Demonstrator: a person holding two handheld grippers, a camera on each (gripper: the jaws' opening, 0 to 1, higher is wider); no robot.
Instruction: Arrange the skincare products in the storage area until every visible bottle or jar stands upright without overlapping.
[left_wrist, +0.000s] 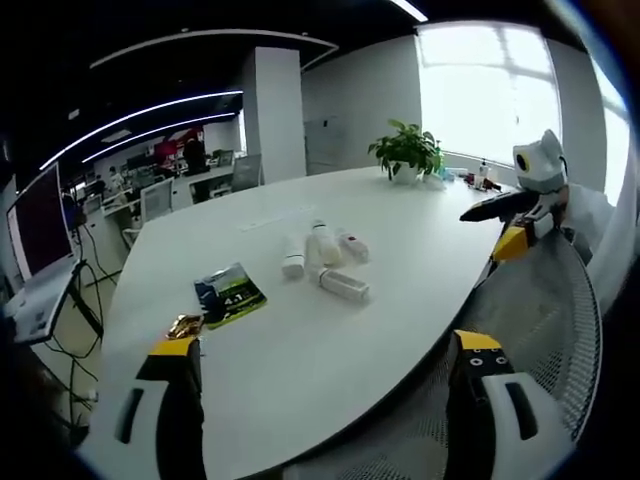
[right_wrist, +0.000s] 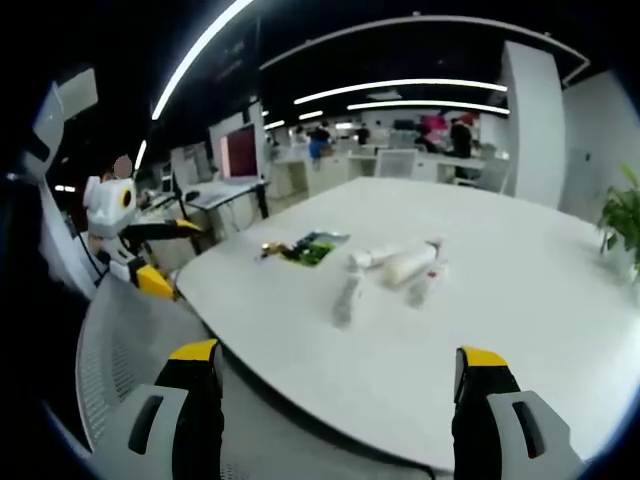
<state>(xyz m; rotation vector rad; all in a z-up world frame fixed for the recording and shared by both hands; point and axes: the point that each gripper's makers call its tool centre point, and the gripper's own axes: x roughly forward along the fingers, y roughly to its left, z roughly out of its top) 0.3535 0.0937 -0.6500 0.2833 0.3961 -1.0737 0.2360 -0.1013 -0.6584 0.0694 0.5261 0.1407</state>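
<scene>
Bottles: four white skincare bottles (left_wrist: 322, 262) are lying on their sides in a loose cluster on the tabletop (left_wrist: 400, 320), well ahead of both tongs; none is standing yet, so the arranging looks barely begun.
Left tongs: the left tongs (left_wrist: 325, 365) are hanging released and empty over the near tabletop edge, apparently waiting to reach.
Right tongs: the right tongs (right_wrist: 335, 372) are likewise gaping with nothing between them, facing the bottles (right_wrist: 395, 270) from the opposite side.
Leaflet: a green leaflet (left_wrist: 229, 294) is lying beside the cluster, nearer the left tongs.
Chair: a mesh chair (left_wrist: 540, 310) is sitting below the tongs.
</scene>
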